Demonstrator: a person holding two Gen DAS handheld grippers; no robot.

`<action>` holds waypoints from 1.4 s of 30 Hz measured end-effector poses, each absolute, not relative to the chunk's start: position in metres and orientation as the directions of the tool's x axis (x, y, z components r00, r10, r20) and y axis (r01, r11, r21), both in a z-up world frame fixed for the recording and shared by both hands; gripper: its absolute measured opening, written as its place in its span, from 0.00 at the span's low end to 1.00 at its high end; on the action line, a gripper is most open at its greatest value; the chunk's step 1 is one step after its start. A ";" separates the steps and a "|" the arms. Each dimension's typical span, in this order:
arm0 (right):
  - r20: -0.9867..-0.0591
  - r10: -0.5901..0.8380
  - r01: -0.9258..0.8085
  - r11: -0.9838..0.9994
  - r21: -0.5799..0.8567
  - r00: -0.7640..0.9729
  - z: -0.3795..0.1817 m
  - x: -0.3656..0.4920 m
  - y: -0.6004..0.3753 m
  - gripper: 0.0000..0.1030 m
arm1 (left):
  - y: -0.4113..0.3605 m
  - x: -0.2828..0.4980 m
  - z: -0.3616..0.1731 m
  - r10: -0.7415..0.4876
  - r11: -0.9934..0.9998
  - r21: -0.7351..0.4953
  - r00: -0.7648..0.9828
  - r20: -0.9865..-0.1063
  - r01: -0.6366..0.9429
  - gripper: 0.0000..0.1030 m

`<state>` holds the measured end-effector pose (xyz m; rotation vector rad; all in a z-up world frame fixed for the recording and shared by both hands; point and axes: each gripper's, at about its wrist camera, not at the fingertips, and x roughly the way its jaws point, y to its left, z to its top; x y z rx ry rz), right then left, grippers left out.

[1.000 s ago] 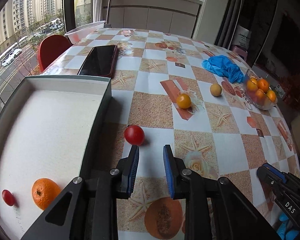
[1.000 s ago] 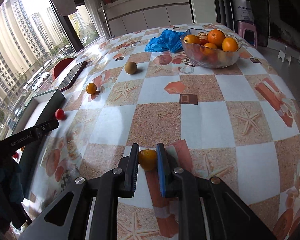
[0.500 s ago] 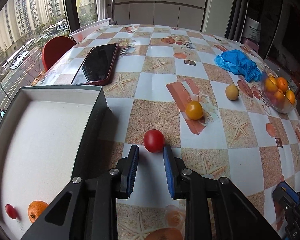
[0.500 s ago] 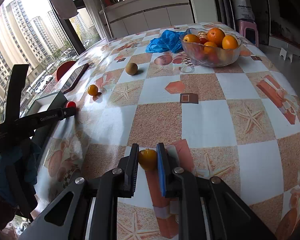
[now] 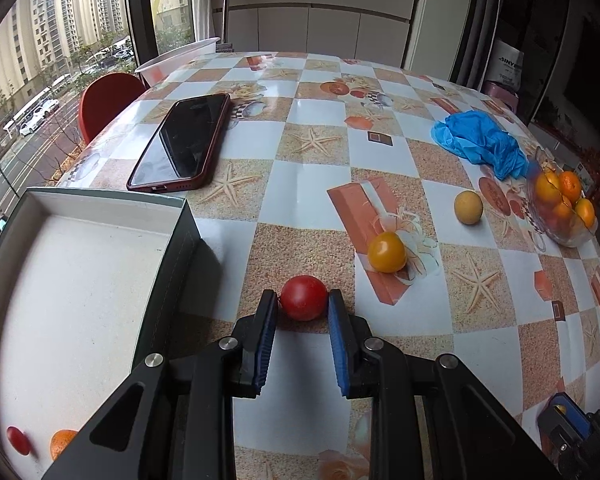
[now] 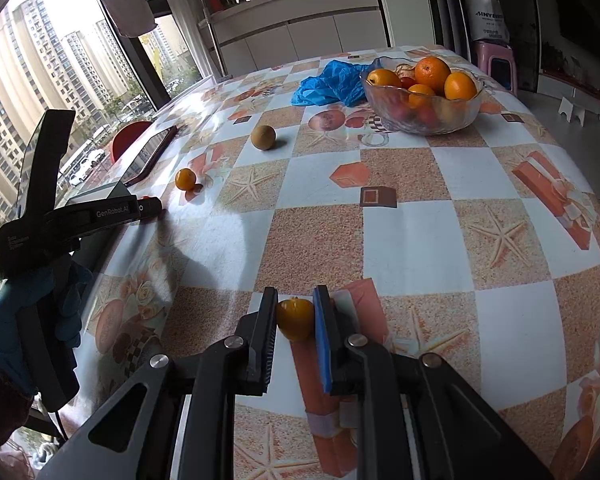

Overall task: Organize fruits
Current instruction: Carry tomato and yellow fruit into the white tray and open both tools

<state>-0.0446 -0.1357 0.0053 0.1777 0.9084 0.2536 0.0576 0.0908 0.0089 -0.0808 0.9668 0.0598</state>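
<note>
A red tomato [image 5: 304, 303] lies on the tablecloth right at the fingertips of my left gripper [image 5: 303, 300]. The jaws stand narrowly apart around its near side, and no squeeze shows. Left of it stands the white-lined box [image 5: 100, 200], with an orange [image 5: 62, 442] and a small red fruit [image 5: 18, 438] inside. My right gripper [image 6: 296, 300] is shut on a small yellow-orange fruit [image 6: 295, 318] resting on the table. A yellow tomato [image 5: 386, 252] and a tan round fruit [image 5: 468, 208] lie loose farther out.
A glass bowl [image 6: 422, 96] of oranges stands at the far right, next to a crumpled blue glove [image 5: 480, 144]. A phone [image 5: 180, 144] in a red case lies beyond the box. A gloved hand [image 6: 36, 304] holds the left gripper. A red chair [image 5: 104, 100] sits past the table's edge.
My left gripper has moved forward, so the red tomato now sits between its fingertips instead of ahead of them. The jaw gap looks unchanged. The right gripper has kept still on its fruit.
</note>
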 end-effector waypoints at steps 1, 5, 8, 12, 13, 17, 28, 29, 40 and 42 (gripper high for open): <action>-0.754 0.291 -0.142 0.956 0.258 0.588 0.005 -0.045 -0.136 0.19 | 0.090 0.059 0.009 0.015 0.995 -0.041 0.568 -0.823 -0.086 0.26; -0.755 0.289 -0.142 0.956 0.256 0.589 0.005 -0.045 -0.136 0.19 | 0.087 0.063 0.009 0.017 0.997 -0.030 0.571 -0.820 -0.072 0.26; -0.755 0.289 -0.142 0.957 0.255 0.588 0.005 -0.045 -0.135 0.19 | 0.085 0.057 0.009 -0.001 0.998 -0.034 0.572 -0.820 -0.047 0.23; -0.762 0.275 -0.137 0.961 0.242 0.585 0.006 -0.044 -0.133 0.19 | 0.082 0.037 0.011 -0.034 0.999 -0.044 0.565 -0.824 -0.004 0.22; -0.765 0.272 -0.135 0.962 0.239 0.583 0.006 -0.045 -0.132 0.19 | 0.080 0.030 0.012 -0.041 0.999 -0.044 0.563 -0.825 0.008 0.22; -0.776 0.270 -0.144 0.963 0.229 0.570 0.007 -0.052 -0.126 0.19 | 0.078 -0.004 0.013 -0.094 0.996 -0.078 0.549 -0.831 0.052 0.22; -0.796 0.277 -0.168 0.961 0.221 0.538 0.009 -0.075 -0.105 0.19 | 0.097 -0.080 0.024 -0.148 0.989 -0.121 0.559 -0.816 0.085 0.22; -0.798 0.277 -0.168 0.961 0.221 0.535 0.010 -0.077 -0.104 0.19 | 0.100 -0.084 0.027 -0.150 0.989 -0.123 0.568 -0.809 0.086 0.22; -0.793 0.300 -0.251 0.949 0.191 0.530 0.035 -0.086 -0.055 0.19 | 0.149 -0.112 0.057 -0.136 0.988 -0.152 0.663 -0.736 0.034 0.22; -0.792 0.311 -0.277 0.943 0.187 0.526 0.040 -0.087 -0.041 0.19 | 0.162 -0.115 0.059 -0.125 0.987 -0.159 0.674 -0.728 0.012 0.22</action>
